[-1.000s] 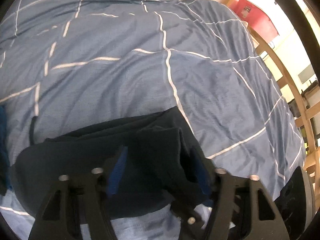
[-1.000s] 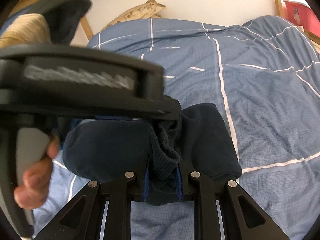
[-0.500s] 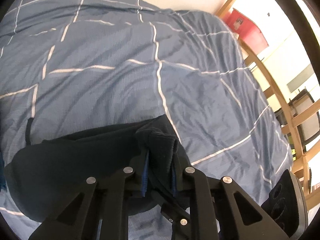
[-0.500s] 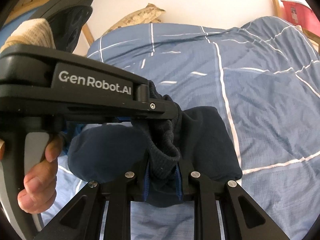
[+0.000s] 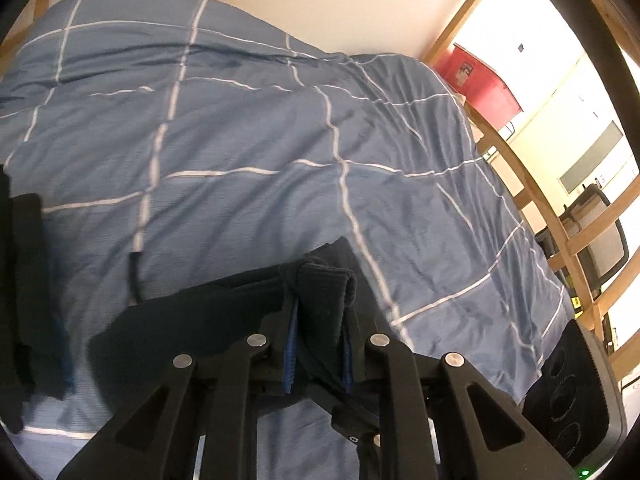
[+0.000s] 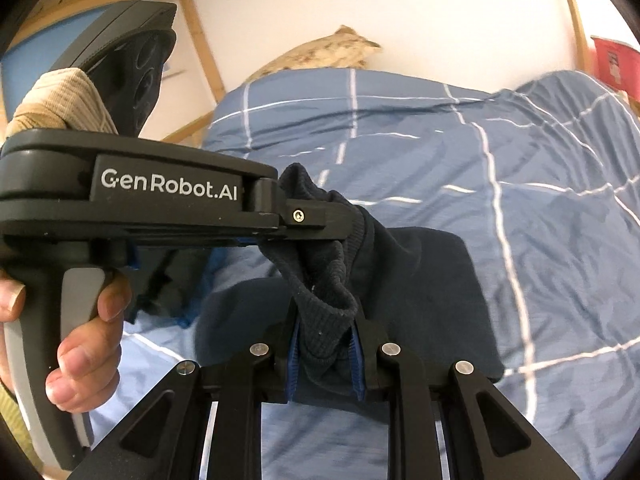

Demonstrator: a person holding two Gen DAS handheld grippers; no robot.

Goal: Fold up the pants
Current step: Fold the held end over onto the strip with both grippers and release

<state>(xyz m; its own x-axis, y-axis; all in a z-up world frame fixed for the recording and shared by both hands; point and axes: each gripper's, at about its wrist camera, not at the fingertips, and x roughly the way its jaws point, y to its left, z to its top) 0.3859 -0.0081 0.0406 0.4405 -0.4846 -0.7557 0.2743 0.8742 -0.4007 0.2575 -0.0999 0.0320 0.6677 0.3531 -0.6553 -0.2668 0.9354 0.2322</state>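
Observation:
Dark navy pants (image 5: pixel 224 304) lie bunched on the blue checked duvet (image 5: pixel 240 128). My left gripper (image 5: pixel 320 344) is shut on their ribbed cuff (image 5: pixel 324 292), which stands up between the blue pads. My right gripper (image 6: pixel 326 356) is shut on another ribbed part of the same pants (image 6: pixel 320 280), lifted off the bed. In the right wrist view the left gripper (image 6: pixel 312 216) comes in from the left, held by a hand (image 6: pixel 80 340), and pinches the pants just above my right fingers. The rest of the pants (image 6: pixel 432 288) hangs down onto the duvet (image 6: pixel 520 168).
A dark garment (image 5: pixel 24 300) lies at the left edge of the bed. A wooden bed frame (image 5: pixel 532 184) runs along the right side, with a red bin (image 5: pixel 476 76) and a chair (image 5: pixel 596 236) beyond. A patterned pillow (image 6: pixel 320 52) leans on the far wall.
My left gripper has shut on the ribbed cuff. Both grippers have risen and lifted the gripped pants fabric off the duvet.

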